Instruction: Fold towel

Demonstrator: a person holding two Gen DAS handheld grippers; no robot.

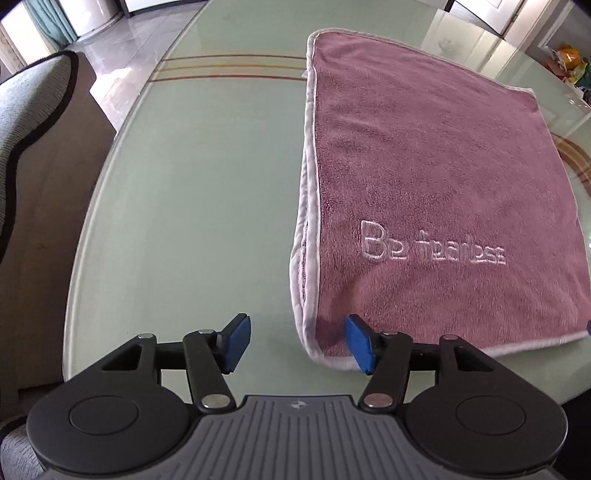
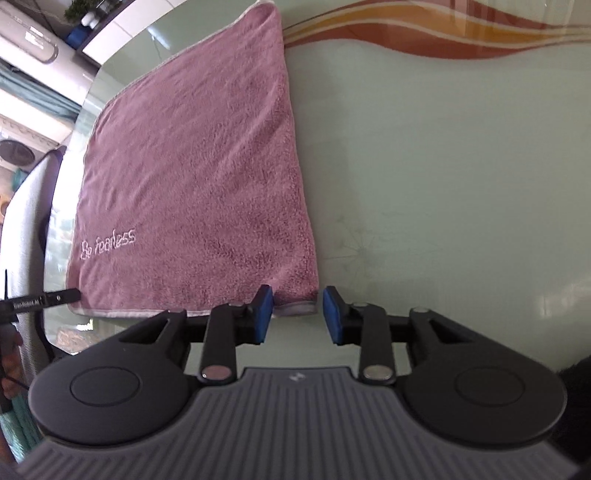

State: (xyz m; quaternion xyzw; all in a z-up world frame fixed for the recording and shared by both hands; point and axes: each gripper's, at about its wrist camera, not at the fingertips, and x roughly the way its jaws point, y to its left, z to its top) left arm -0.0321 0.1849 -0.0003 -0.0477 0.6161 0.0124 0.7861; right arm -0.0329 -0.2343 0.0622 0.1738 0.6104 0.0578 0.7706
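Note:
A pink towel [image 1: 424, 177] with white trim and "Be fearless" stitched on it lies folded flat on the pale green glass table [image 1: 192, 206]. In the left wrist view my left gripper [image 1: 300, 343] is open, straddling the towel's near left corner; its right pad [image 1: 360, 345] hovers over the cloth and the left pad is over bare glass. In the right wrist view the towel [image 2: 199, 177] fills the left half. My right gripper [image 2: 297, 314] stands open around the near right corner, which lies flat between the blue pads. Neither gripper pinches the cloth.
An upholstered chair [image 1: 33, 140] stands close to the table's left edge, above a shiny tiled floor. Orange and brown wavy stripes [image 2: 424, 33] decorate the glass beyond the towel. A black part of the other gripper [image 2: 55, 297] pokes in at the towel's near left corner.

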